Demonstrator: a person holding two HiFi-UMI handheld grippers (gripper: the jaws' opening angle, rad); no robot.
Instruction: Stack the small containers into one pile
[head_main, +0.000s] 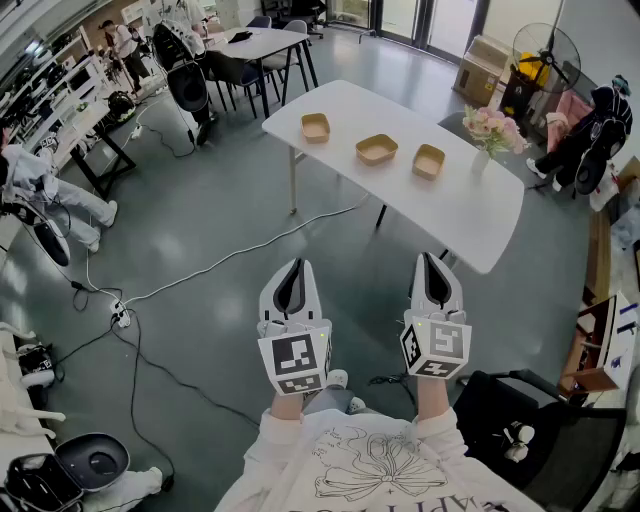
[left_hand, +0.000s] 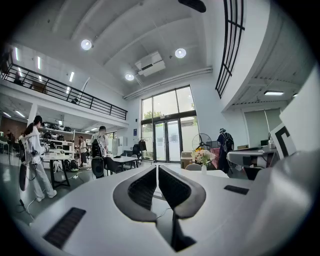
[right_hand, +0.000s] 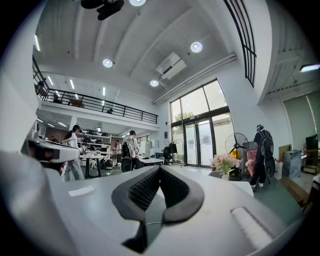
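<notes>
Three small tan containers stand apart in a row on the white table (head_main: 460, 215): a left one (head_main: 316, 127), a middle one (head_main: 377, 149) and a right one (head_main: 429, 161). All three look empty. Well short of the table, over the grey floor, I hold both grippers side by side. My left gripper (head_main: 291, 272) is shut with nothing between its jaws, and so is my right gripper (head_main: 436, 266). In the left gripper view the jaws (left_hand: 157, 167) meet at the tips; in the right gripper view they (right_hand: 160, 168) meet too. Neither gripper view shows the containers.
A vase of pink flowers (head_main: 489, 129) stands at the table's far right edge. Cables (head_main: 200, 270) trail over the floor left of me. A black chair (head_main: 545, 440) is at my right, desks and people at the far left, a fan (head_main: 545, 55) behind the table.
</notes>
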